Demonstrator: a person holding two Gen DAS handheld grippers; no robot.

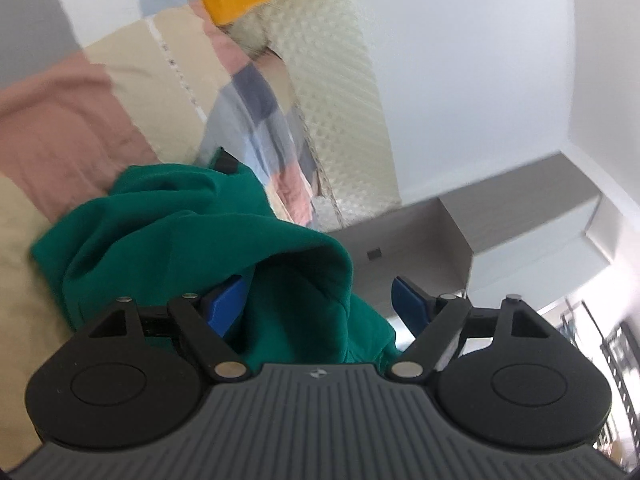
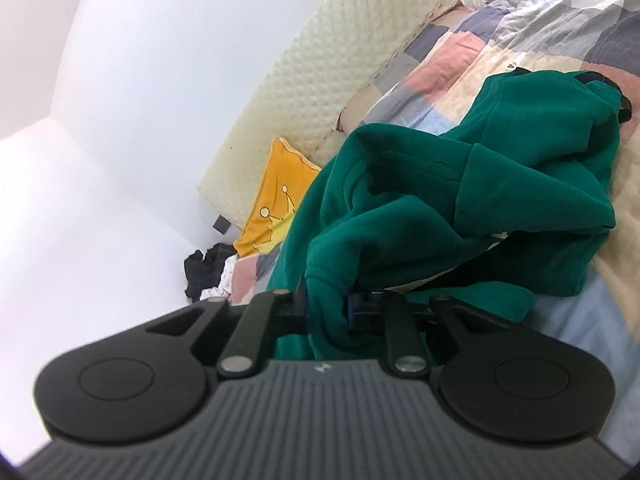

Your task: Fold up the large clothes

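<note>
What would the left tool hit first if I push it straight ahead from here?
Most likely the green garment: a fold of it already sits between the open left tool fingers. Depth is unclear, but the patchwork quilt lies behind it.

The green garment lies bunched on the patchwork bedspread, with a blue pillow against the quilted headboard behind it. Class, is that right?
Not quite: the pillow is yellow, not blue, as the right wrist view shows. The green garment does lie bunched on the patchwork bedspread.

White walls surround a bed with patchwork bedding, cream quilted headboard, yellow cushion.
</note>
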